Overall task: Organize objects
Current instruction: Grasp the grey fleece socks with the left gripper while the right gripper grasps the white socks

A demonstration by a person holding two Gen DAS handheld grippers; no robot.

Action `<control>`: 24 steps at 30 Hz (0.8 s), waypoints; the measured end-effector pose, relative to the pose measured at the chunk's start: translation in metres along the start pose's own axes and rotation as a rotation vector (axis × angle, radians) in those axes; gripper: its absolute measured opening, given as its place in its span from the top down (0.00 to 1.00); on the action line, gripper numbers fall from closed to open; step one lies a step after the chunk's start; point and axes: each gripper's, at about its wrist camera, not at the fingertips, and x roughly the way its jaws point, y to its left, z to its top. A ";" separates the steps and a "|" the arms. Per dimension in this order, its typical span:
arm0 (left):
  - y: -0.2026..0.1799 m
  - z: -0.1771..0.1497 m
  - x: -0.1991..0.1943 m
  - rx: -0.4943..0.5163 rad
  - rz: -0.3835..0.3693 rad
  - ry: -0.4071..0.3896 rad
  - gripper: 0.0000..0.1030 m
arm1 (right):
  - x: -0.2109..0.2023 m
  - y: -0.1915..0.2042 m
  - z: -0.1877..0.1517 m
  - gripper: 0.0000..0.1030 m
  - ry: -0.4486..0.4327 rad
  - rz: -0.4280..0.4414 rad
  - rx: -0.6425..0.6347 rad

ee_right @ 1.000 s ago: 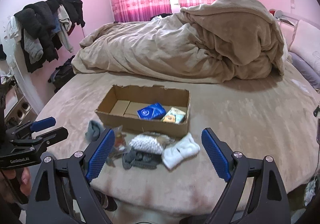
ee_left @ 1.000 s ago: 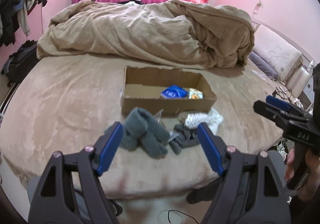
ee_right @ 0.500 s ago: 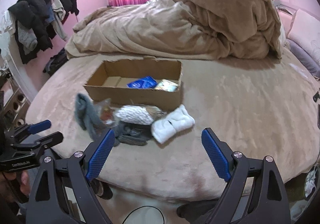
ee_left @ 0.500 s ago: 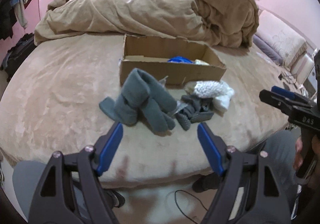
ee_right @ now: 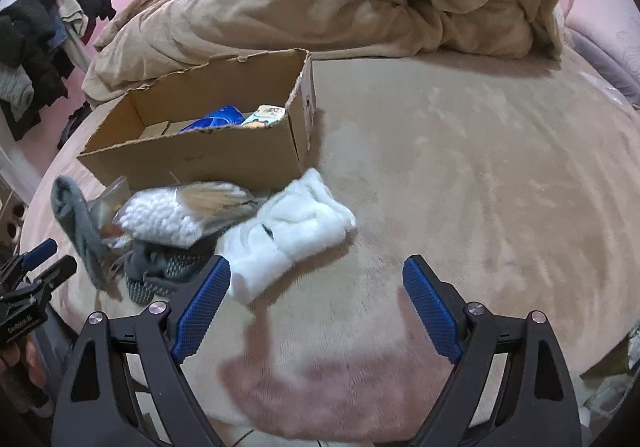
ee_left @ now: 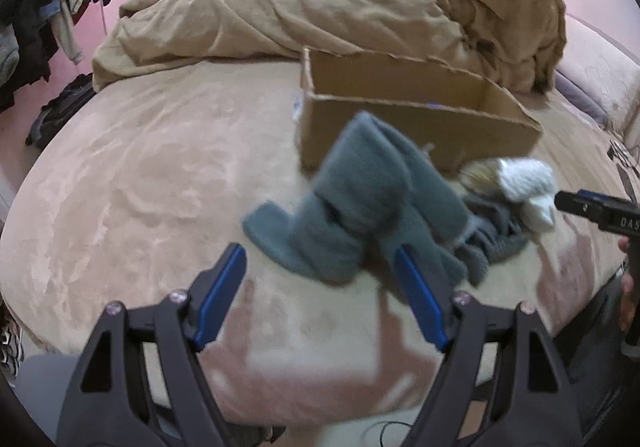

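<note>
A wide bed [ee_left: 132, 183] with a tan plush cover fills both views, its edges cut off by the round lens border, and a rumpled tan duvet [ee_left: 320, 3] is heaped across the upper part of each frame, hiding whatever lies behind it. In front of the duvet sits an open cardboard box [ee_right: 208, 151], upper right of centre in the left wrist view and centre left in the right wrist view; its near wall hides most of its contents, so only the top of a blue packet [ee_right: 214, 119] and a small printed carton [ee_right: 266, 114] show. Against the box's near side lies a loose pile: grey-blue socks [ee_left: 352, 203], blurred in the left wrist view; a white sock bundle [ee_right: 288, 235] just right of them; a clear bag of white pellets [ee_right: 160, 219] with a smeared tan patch over it that cannot be made out; and a dark knitted piece [ee_right: 160, 271] partly buried beneath. Clothes on a rack [ee_right: 44, 43] hang at the upper left, cropped by the frame. The left gripper [ee_left: 320, 295] is at the bottom of its view, fingers spread wide and empty, just short of the grey-blue socks. The right gripper [ee_right: 316, 303] is likewise spread and empty, its left finger [ee_right: 202, 311] overlapping the white sock bundle's near end; whether they touch cannot be told.
</note>
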 end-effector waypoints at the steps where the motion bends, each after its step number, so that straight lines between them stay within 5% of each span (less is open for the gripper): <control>1: 0.002 0.003 0.004 -0.002 -0.004 -0.007 0.25 | 0.003 0.002 0.003 0.13 -0.004 -0.003 -0.006; 4: 0.007 0.010 0.013 -0.009 -0.021 -0.012 0.25 | 0.012 0.006 0.009 0.17 -0.001 -0.005 -0.017; 9: 0.008 0.016 0.027 -0.008 -0.090 -0.015 0.48 | 0.033 0.014 0.011 0.30 0.037 0.026 -0.021; 13: 0.002 0.018 0.033 0.007 -0.114 -0.008 0.52 | 0.040 0.023 0.007 0.38 0.053 0.034 -0.052; 18: -0.001 0.017 0.027 -0.012 -0.156 -0.018 0.67 | 0.035 0.019 0.006 0.53 0.033 0.067 -0.038; 24: -0.002 0.014 0.002 -0.011 -0.163 -0.044 0.72 | 0.017 0.020 0.004 0.57 -0.006 0.063 -0.050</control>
